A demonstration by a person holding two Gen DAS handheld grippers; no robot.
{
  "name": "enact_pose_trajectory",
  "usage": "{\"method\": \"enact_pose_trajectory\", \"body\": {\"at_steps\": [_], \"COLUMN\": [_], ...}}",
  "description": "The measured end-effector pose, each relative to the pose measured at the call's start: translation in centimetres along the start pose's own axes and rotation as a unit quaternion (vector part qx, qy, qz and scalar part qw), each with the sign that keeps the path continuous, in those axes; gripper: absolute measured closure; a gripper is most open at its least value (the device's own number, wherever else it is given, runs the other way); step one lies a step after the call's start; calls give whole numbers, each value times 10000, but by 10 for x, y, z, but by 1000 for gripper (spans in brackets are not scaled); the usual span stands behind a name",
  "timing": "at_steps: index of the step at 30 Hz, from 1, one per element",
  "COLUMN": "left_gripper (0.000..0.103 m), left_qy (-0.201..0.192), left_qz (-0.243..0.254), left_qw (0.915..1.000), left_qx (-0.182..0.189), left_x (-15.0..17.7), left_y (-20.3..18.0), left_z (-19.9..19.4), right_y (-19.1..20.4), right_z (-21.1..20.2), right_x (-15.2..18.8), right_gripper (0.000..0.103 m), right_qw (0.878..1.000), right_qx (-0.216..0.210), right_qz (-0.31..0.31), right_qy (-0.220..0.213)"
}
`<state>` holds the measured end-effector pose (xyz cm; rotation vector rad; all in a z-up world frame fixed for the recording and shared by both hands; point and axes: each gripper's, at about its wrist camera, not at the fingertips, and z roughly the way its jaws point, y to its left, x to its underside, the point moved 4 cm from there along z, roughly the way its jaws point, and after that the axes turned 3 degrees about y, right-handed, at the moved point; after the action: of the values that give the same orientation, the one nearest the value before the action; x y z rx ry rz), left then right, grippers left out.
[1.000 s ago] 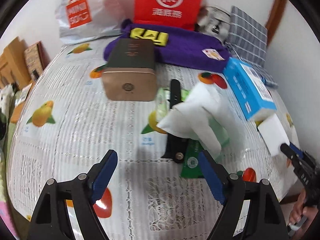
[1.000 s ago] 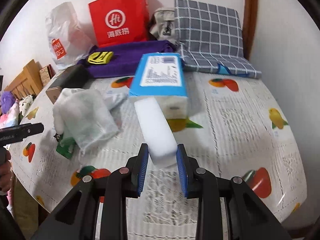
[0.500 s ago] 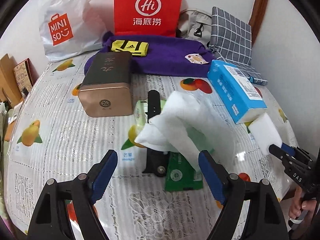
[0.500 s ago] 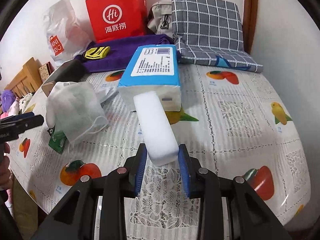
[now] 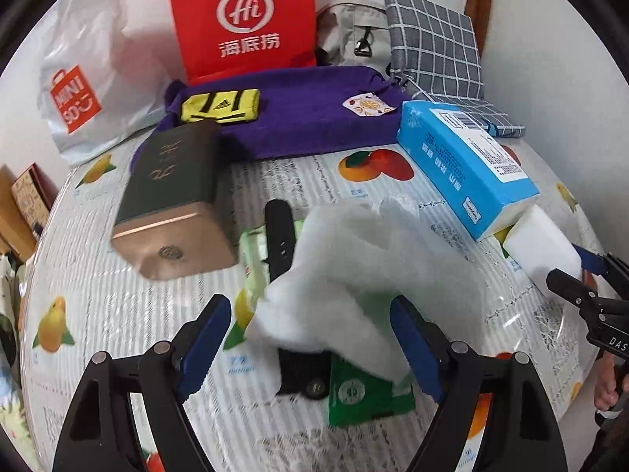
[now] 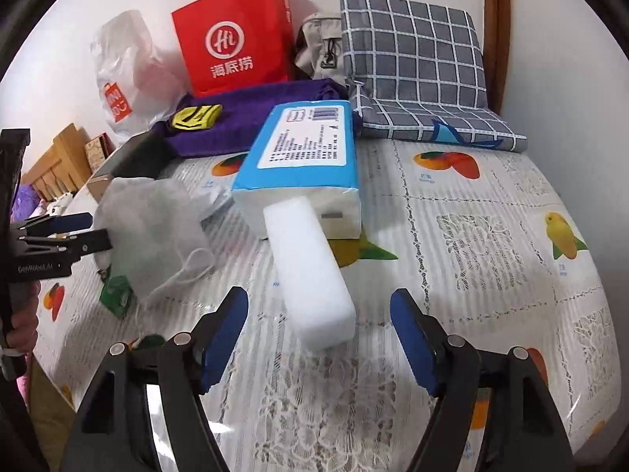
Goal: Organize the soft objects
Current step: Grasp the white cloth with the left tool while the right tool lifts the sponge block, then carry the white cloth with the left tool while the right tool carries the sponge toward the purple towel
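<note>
right gripper [image 6: 318, 338] just let go, jaws now wide | white sponge [image 6: 308, 271] between them, long axis running far | left gripper [image 5: 310, 346] open near gauze bag [image 5: 365, 275]

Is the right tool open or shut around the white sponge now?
Open. The right tool has a clear gap beside the white sponge, which lies on the table.

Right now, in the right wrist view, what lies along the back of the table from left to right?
White plastic Miniso bag → red paper Haidilao bag → grey canvas pouch with a buckle → grey checked cushion.
</note>
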<state>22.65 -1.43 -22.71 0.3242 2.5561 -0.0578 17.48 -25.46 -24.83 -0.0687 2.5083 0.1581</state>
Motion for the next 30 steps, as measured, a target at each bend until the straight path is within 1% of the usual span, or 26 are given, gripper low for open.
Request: {"method": "enact_pose_trajectory", "body": {"at_steps": [2, 3, 4, 5, 6, 7, 10, 13, 16, 21, 25, 27, 30], "left_gripper": [21, 21, 25, 39, 51, 63, 80, 81, 82, 83, 83, 83, 83], "left_qy": [-59, -99, -168, -231, -278, -301, -358, -404, -416, -483, -474, -410, -173], "left_qz": [95, 125, 140, 148, 146, 124, 89, -74, -381, -880, -1128, -1245, -1417], "left_qw": [9999, 9998, 9997, 9996, 9995, 9994, 9988, 9987, 9980, 9945, 9924, 9913, 9898], "left_qx": [-69, -90, -105, -75, 6, 110, 327, 302, 285, 281, 109, 103, 36], "left_x": [-4, -5, -6, -7, -8, -9, -8, -4, 5, 21, 34, 42, 55], "left_y": [-4, -6, -7, -7, -8, -8, -6, 5, 25, 59, 85, 97, 110], "left_z": [4, 5, 4, 3, 1, -1, -7, -16, -25, -42, -58, -62, -57], "right_y": [3, 6, 8, 10, 12, 14, 18, 23, 27, 24, 21, 21, 22], "right_z": [4, 5, 6, 7, 9, 10, 8, 8, 6, 2, 0, -2, -3], "right_x": [-3, -5, -6, -7, -8, -8, -8, -7, -5, 0, 4, 6, 8], "right_gripper": [31, 37, 50, 58, 71, 71, 71, 71, 71, 71, 71, 71, 71], "right_qw": [9999, 9994, 9991, 9985, 9981, 9980, 9984, 9984, 9982, 9990, 9989, 9988, 9986], "right_qx": [123, 235, 309, 383, 410, 397, 335, 304, 333, 294, 356, 386, 411], "right_qz": [-119, -235, -306, -386, -446, -476, -443, -464, -498, -324, -274, -273, -287], "right_qy": [21, 0, 3, 31, 76, 88, 31, 57, 71, 109, 134, 151, 187]}}
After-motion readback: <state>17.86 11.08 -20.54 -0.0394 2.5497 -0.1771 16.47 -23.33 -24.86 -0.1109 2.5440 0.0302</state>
